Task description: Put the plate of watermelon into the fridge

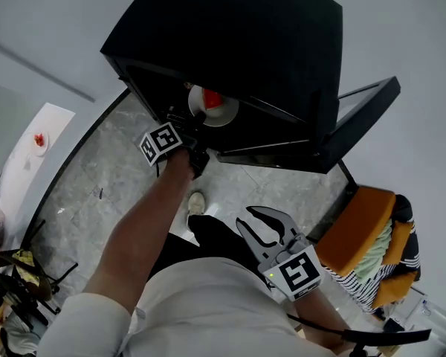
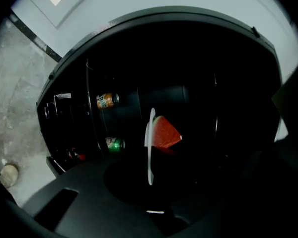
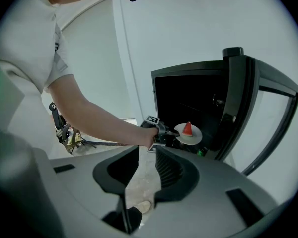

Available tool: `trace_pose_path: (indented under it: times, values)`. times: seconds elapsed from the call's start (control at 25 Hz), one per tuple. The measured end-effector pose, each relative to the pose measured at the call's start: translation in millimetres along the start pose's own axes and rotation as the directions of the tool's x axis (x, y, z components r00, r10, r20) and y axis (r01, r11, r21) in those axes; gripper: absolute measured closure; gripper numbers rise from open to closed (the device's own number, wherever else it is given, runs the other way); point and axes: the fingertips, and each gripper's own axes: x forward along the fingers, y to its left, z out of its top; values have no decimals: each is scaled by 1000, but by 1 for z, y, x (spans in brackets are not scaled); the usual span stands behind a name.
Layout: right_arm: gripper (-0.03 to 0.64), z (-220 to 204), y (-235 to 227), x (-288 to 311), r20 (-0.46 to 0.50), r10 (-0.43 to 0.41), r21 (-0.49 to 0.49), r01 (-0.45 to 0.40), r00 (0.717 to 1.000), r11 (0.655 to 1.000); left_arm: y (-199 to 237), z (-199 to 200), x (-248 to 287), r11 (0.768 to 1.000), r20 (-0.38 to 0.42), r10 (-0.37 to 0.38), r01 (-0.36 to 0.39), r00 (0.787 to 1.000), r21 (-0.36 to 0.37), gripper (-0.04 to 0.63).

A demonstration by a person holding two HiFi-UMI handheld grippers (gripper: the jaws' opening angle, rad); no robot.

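The left gripper (image 3: 174,133) is pinching the near rim of the white plate (image 2: 149,148), its jaws drawn almost together on that thin edge. A red wedge of watermelon (image 2: 165,133) is sitting on the plate. The plate is hanging roughly level at the open mouth of the black fridge (image 1: 230,43), low in the opening. Whether it is resting on a shelf cannot be told. Deeper in the dark cabinet an orange can (image 2: 107,100) and a green can (image 2: 114,144) are showing, one apart from the other. The fridge's door (image 1: 357,117) is standing swung wide to the person's right.

The fridge is standing on a grey marbled floor (image 1: 111,177), with pale walls rising behind it. An orange chair (image 1: 360,233) draped with striped cloth is sitting to the person's right. Far to the left a white table (image 1: 18,173) is carrying a second plate (image 1: 39,140) with something red on it.

The bare left forearm (image 1: 141,229) is stretching forward from a white short sleeve, and the hand is wrapping the gripper's handle just behind its marker cube (image 1: 161,142). The right gripper (image 3: 147,162) is hanging low beside the person's right side, well apart from the fridge and pointing toward it. Its jaws are spread wide with nothing between them. Only the floor and a pale shoe (image 1: 197,201) are showing through the gap.
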Motion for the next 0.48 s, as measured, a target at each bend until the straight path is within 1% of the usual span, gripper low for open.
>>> trace_pose_path:
  times: [0.16,0.32,0.48]
  values:
    - [509,-5,-3,0,-19,1,21,-1,1000,1000,6,7,23,1000,8,25,-25,1000,7,574]
    - [509,-8,-7,0,-11,-5,40,6,1000,999,13,17,39,998,15,61,-61,998,24,574]
    - [509,-11,-12,-2,-14,-12,67,13,1000,998,22,20,49,994,12,105,-105,994,23,572]
